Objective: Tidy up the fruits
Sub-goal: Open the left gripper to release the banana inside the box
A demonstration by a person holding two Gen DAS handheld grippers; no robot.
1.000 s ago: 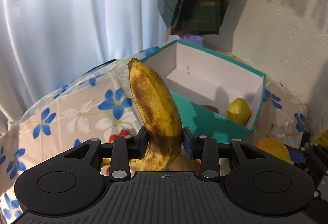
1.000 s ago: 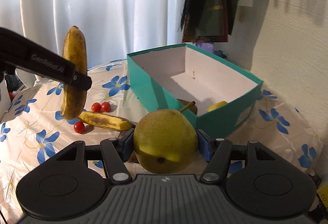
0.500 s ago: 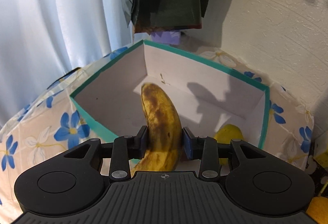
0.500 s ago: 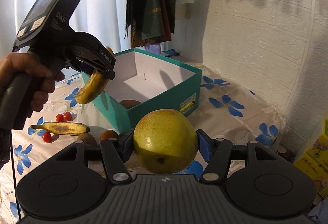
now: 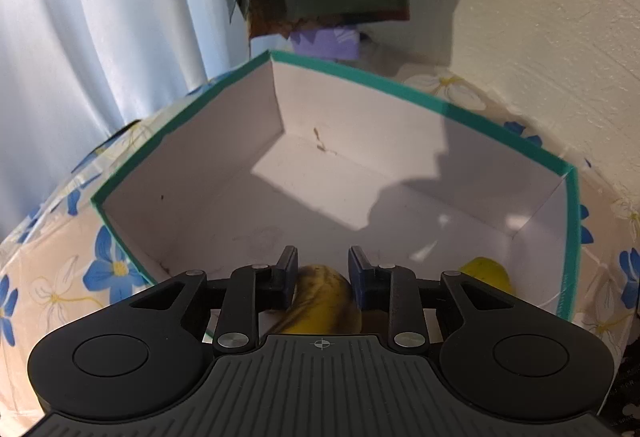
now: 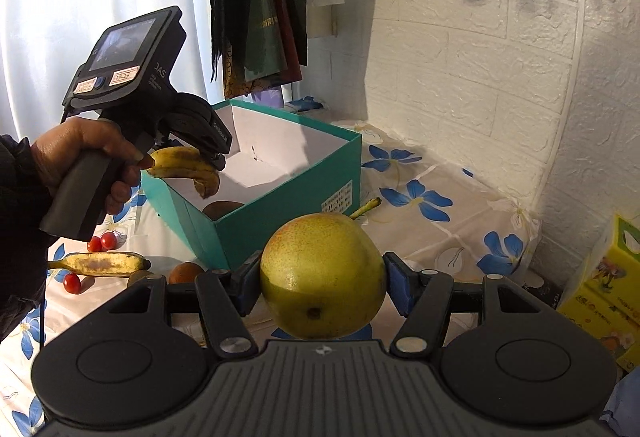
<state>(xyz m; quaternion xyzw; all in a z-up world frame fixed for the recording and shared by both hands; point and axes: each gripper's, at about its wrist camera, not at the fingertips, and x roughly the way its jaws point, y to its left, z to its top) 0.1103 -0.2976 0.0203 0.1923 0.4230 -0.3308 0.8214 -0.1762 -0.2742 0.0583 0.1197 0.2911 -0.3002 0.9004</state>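
A teal box [image 5: 400,85] with a white inside stands on the flowered cloth. My left gripper [image 5: 320,261] hangs over its near corner, jaws closing on a spotted banana [image 5: 320,293] that lies low between the pads. The right wrist view shows that banana [image 6: 180,161] tilted sideways under the left gripper [image 6: 218,153], just above the box's [image 6: 288,205] rim. A yellow fruit [image 5: 488,273] and a brown fruit [image 6: 224,207] lie inside. My right gripper [image 6: 323,265] stays shut on a large yellow-green pear [image 6: 324,277], in front of the box.
A second banana [image 6: 100,263], cherry tomatoes [image 6: 100,241] and brown fruits [image 6: 184,272] lie on the cloth left of the box. A person's hand [image 6: 80,153] holds the left gripper. White brick wall at right, dark bags hanging behind, yellow carton [image 6: 604,285] at far right.
The left gripper carried the banana from the cloth to over the box and lower into it; the banana tipped from upright to sideways. The right gripper swung right, then stayed put with the pear.
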